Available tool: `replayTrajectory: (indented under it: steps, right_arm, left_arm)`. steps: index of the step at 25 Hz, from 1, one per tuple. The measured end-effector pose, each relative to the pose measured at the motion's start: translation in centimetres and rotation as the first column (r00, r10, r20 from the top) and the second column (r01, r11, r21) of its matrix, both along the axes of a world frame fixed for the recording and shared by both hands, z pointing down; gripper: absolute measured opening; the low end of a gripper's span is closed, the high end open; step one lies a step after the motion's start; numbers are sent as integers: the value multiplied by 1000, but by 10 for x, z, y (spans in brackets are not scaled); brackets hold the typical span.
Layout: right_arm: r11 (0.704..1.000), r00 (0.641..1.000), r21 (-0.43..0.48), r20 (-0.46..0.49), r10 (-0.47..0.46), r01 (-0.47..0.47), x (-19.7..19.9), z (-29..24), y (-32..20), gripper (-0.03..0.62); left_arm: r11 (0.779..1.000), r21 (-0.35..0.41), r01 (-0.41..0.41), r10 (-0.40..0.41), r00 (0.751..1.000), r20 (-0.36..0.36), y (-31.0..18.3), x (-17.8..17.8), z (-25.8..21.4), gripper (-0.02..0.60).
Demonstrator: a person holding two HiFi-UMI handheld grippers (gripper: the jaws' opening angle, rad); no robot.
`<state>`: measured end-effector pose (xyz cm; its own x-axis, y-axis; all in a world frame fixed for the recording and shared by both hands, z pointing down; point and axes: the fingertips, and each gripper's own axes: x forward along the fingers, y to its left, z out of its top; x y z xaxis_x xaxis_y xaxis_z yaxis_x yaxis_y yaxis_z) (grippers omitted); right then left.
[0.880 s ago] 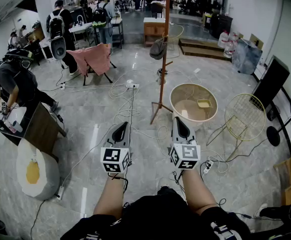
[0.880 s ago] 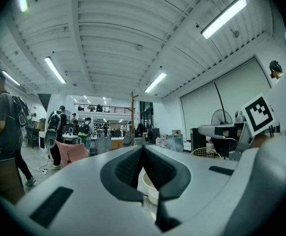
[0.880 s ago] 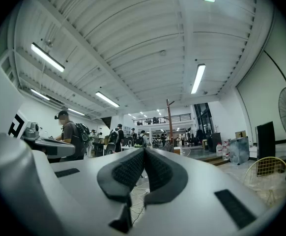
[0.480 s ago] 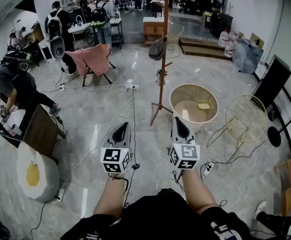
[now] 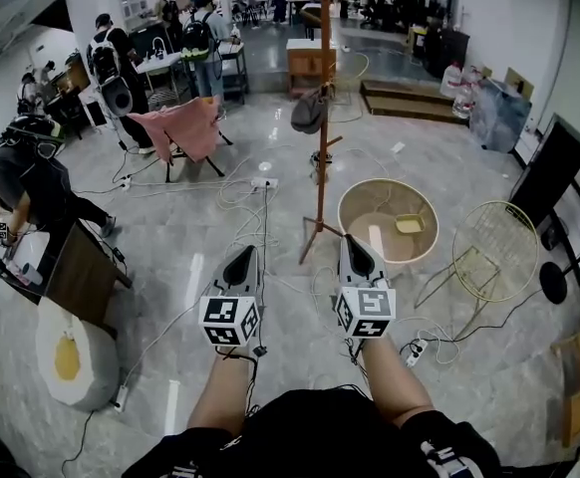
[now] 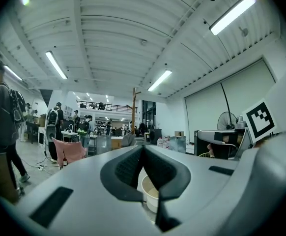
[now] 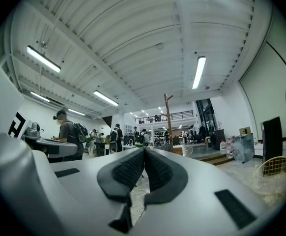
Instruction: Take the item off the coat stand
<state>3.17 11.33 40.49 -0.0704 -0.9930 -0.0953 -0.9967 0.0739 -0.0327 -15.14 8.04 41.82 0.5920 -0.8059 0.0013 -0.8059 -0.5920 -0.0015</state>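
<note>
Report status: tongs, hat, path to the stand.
Left tongs and right tongs shut, empty. Grey hat hanging on coat stand, well ahead. Loose cables lie before it.

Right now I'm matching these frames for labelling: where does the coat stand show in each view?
Head view: coat stand at upper centre, its pole running to the top edge.
Left gripper view: thin pole just left of centre, far off.
Right gripper view: thin pole just right of centre, far off.
Shared landmark: the wooden cabinet behind the stand, left of the pole or right of it.
</note>
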Motion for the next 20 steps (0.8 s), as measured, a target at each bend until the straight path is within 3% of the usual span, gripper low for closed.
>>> replayTrajectory:
  steps: [11, 20]
  right_arm:
    - [999, 999, 8, -1, -44, 44, 87, -4, -96, 17]
    - [997, 997, 2, -20, -72, 72, 112, 1, -166, 17]
  left_arm:
    - [1000, 9, 20, -20, 1000, 11, -89, 97, -7, 12]
    - [999, -11, 31, -31, 1000, 0, -155, 126, 5, 12]
